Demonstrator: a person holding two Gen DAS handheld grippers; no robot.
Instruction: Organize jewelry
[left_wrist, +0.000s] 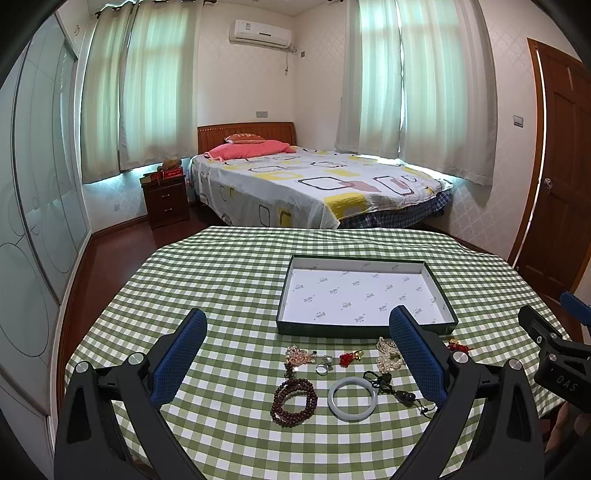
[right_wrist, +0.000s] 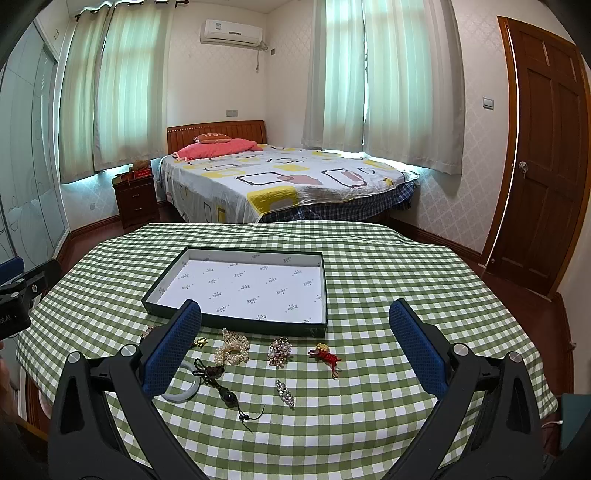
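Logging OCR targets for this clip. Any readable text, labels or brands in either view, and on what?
"DAS": white letters on the right gripper body, seen at the left wrist view's edge.
"oLAI": partial, cut off, on the left gripper body.
Repeated printed logo on the tray lining: too small to read.
Air conditioner label: blurred.
Red pillow lettering: illegible.

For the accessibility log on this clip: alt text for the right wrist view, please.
The open right claw hovers over a green checked table where a pearl necklace, brooch, red charm, hair clip, tassel pendant and pale bangle lie in front of an empty tray. A bed stands behind.
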